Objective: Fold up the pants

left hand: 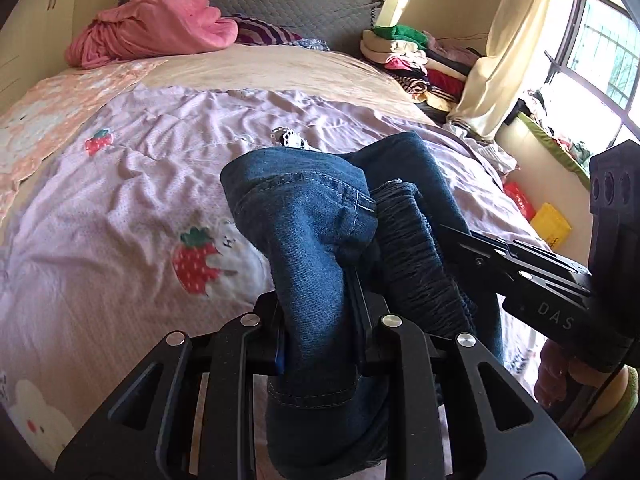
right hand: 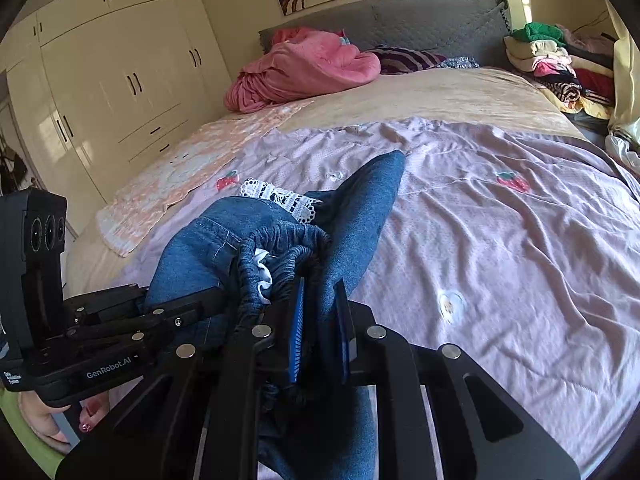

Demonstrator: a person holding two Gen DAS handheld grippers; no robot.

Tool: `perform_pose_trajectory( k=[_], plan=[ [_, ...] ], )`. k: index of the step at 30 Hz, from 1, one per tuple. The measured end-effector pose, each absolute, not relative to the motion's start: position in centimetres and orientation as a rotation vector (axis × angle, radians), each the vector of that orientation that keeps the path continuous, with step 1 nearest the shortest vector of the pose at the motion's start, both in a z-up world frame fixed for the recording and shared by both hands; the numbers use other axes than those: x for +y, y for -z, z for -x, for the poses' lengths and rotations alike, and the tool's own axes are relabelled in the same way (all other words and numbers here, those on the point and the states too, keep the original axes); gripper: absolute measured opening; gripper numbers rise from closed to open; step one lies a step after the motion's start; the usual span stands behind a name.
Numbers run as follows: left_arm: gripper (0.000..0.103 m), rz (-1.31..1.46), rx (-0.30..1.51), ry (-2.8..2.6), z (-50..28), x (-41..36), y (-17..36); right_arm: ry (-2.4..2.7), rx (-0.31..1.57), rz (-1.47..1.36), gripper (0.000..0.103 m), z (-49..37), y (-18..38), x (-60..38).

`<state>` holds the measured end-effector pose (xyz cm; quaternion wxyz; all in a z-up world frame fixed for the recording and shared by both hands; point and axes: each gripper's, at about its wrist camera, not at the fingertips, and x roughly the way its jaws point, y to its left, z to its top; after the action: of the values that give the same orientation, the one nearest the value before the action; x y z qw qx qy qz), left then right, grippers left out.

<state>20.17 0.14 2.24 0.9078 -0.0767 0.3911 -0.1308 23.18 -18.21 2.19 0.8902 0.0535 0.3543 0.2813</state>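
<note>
Small blue denim pants (left hand: 304, 216) with an elastic waistband and white lace trim are held bunched above the bed. My left gripper (left hand: 320, 332) is shut on the denim near the waistband. My right gripper (right hand: 322, 332) is shut on another part of the same pants (right hand: 360, 208), blue pads pressing the cloth. The right gripper also shows in the left wrist view (left hand: 472, 240), close beside the waistband; the left gripper shows in the right wrist view (right hand: 176, 312) at lower left. The lace trim (right hand: 280, 198) peeks out behind the fabric.
The bed has a pink-lilac strawberry-print blanket (right hand: 500, 240). A pink bundle of cloth (right hand: 304, 68) lies near the grey headboard. A pile of folded clothes (right hand: 560, 64) sits at the right. White wardrobes (right hand: 120, 80) stand to the left, a window (left hand: 600, 48) to the right.
</note>
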Motion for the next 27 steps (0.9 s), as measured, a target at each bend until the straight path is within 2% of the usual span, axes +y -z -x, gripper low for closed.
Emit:
perform_pose_trajectory(
  k=[10,12,14,19,21,24,27],
  plan=[
    [0.016,0.177,0.866,0.239,-23.5,1.1,0.9,-0.573,0.825,-0.138,0.013,-27.0,1.0,-17.4],
    [0.019,0.172,0.897,0.224,-24.0,1.1,2.1,-0.567,0.865,-0.142,0.013,-27.8,2.5,-17.3],
    [0.025,0.179,0.907,0.216,-24.0,1.3,3.0,-0.558,0.894,-0.149,0.013,-28.3,3.7,-17.4],
    [0.037,0.182,0.918,0.205,-23.9,1.7,4.3,-0.542,0.947,-0.204,0.02,-29.3,6.0,-18.6],
    [0.037,0.184,0.923,0.204,-23.9,1.7,4.6,-0.522,0.944,-0.188,0.032,-29.2,6.2,-18.7],
    [0.04,0.176,0.917,0.199,-23.8,1.7,4.8,-0.498,0.94,-0.166,0.042,-29.2,6.4,-18.9],
    [0.046,0.181,0.915,0.19,-23.7,1.8,4.8,-0.47,0.93,-0.136,0.043,-28.7,6.3,-18.8]
  ],
)
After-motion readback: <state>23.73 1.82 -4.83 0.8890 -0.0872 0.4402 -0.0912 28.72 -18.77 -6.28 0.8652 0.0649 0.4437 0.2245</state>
